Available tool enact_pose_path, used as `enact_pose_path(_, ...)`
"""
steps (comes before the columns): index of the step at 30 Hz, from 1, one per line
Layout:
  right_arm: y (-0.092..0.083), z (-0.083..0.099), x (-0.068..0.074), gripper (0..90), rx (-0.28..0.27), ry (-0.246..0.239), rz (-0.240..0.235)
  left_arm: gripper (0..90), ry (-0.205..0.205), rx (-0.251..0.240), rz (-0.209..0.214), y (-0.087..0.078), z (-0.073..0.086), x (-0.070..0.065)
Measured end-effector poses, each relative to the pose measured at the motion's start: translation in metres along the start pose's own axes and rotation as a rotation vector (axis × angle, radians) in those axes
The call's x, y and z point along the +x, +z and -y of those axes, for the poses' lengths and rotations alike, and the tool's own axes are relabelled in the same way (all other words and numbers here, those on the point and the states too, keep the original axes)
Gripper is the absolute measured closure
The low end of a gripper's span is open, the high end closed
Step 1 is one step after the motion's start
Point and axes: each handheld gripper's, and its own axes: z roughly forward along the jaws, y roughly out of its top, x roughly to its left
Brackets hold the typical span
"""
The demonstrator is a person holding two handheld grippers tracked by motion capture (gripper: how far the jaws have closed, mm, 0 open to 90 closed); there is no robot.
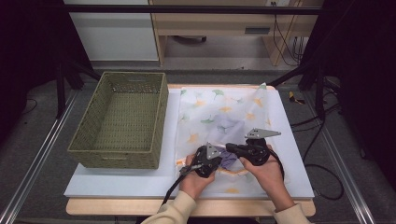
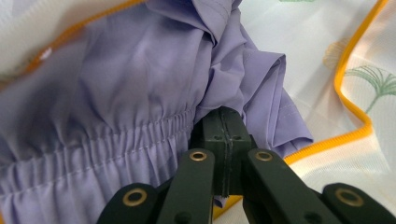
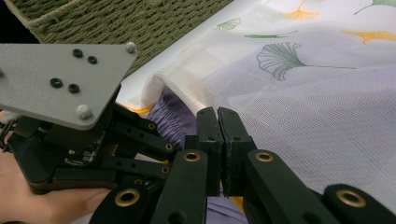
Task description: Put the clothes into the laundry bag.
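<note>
Evidently mid-way through tucking the purple garment point(image 2: 116, 93) into the mouth of the mesh bag point(image 1: 219, 116), judging by how things lie. Grips a fold of that garment, just beside its elastic band, in the left gripper point(image 2: 223, 126), jaws clenched tight on the cloth. Keeps the right gripper point(image 3: 218, 116) pressed closed too, tip to tip at the bag's orange-trimmed edge. Cannot tell whether any mesh is nipped there.

Next, probably: lift the bag's lip with the right, push the bunched cloth deeper with the left, then let go.

Hard to say how much of the garment already sits inside, with the 2 grippers and hands crowding over it in the high view.
</note>
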Motion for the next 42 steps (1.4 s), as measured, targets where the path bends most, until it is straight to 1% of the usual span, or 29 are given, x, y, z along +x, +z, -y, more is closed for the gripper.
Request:
enact_pose_path(1,0.000,0.000,-0.001,88.9,0.001,-0.003,0.000,90.0,0.001,-0.001,-0.005,0.001,-0.001,0.000)
enact_pose_path(2,0.000,0.000,-0.001,88.9,0.002,0.000,0.003,90.0,0.001,-0.008,-0.023,0.001,-0.001,0.000)
enact_pose_path(3,0.000,0.000,-0.001,88.9,0.008,0.003,0.003,90.0,0.003,-0.006,-0.032,0.002,-0.002,0.001)
enact_pose_path(4,0.000,0.000,-0.002,88.9,0.013,0.000,0.005,90.0,-0.006,-0.008,-0.034,0.003,-0.002,0.002)
enact_pose_path(8,0.000,0.001,-0.003,88.9,0.024,0.000,0.010,90.0,-0.023,-0.013,-0.029,0.007,-0.004,0.004)
enact_pose_path(13,0.000,0.002,-0.005,88.8,0.016,0.011,0.008,90.0,-0.024,-0.016,-0.032,0.009,-0.006,0.006)
enact_pose_path(16,-0.001,0.002,-0.006,88.9,0.017,0.026,0.005,90.0,-0.024,-0.014,-0.035,0.011,-0.008,0.007)
enact_pose_path(21,-0.001,0.002,-0.006,88.9,0.020,0.016,0.008,90.0,-0.029,-0.018,-0.041,0.013,-0.010,0.009)
enact_pose_path(27,-0.002,0.002,-0.007,88.9,0.016,0.029,0.015,90.0,-0.033,-0.024,-0.045,0.016,-0.013,0.011)
enact_pose_path(33,-0.003,0.003,-0.009,88.9,0.012,0.021,0.015,90.0,-0.041,-0.024,-0.052,0.019,-0.016,0.014)
enact_pose_path(36,-0.004,0.002,-0.009,88.9,0.010,0.031,0.017,90.0,-0.045,-0.031,-0.051,0.021,-0.017,0.014)
enact_pose_path(39,-0.004,0.002,-0.010,88.9,0.007,0.025,0.018,90.0,-0.043,-0.028,-0.054,0.022,-0.019,0.015)
enact_pose_path(42,-0.005,0.002,-0.011,88.9,0.006,0.032,0.017,90.0,-0.047,-0.033,-0.057,0.023,-0.020,0.017)
